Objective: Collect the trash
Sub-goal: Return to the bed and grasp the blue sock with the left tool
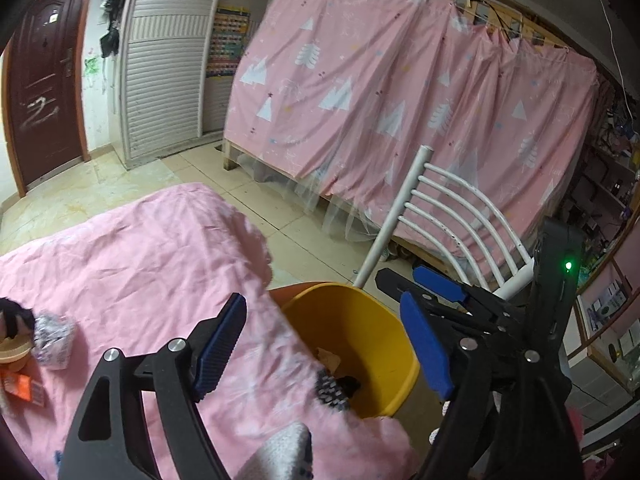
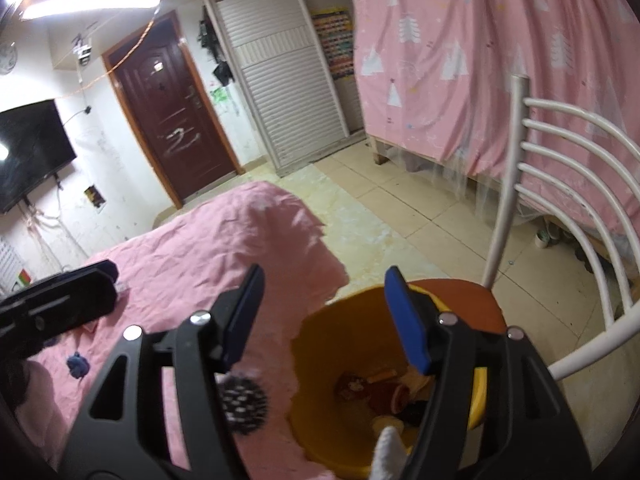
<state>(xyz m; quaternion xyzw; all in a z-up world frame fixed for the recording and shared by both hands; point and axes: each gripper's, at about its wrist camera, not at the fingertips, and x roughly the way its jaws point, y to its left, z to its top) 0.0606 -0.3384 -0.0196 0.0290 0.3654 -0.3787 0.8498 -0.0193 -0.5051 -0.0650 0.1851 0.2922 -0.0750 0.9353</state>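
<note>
A yellow bin (image 1: 360,344) stands on a chair seat beside the pink-covered table (image 1: 132,264); it also shows in the right wrist view (image 2: 332,360) with several pieces of trash (image 2: 376,392) inside. My left gripper (image 1: 324,344) is open and empty above the table edge and bin. My right gripper (image 2: 328,320) is open and empty over the bin's rim; it also shows in the left wrist view (image 1: 432,292). A black spiky brush (image 2: 244,404) lies at the table edge. A crumpled silver wrapper (image 1: 54,336) and orange packet (image 1: 22,388) lie at far left.
A white metal chair (image 2: 560,184) holds the bin. A pink curtain (image 1: 400,92) covers the bed behind. A small blue thing (image 2: 78,364) lies on the table. A dark door (image 2: 172,104), a shuttered wardrobe (image 2: 276,68) and a wall television (image 2: 28,152) stand beyond tiled floor.
</note>
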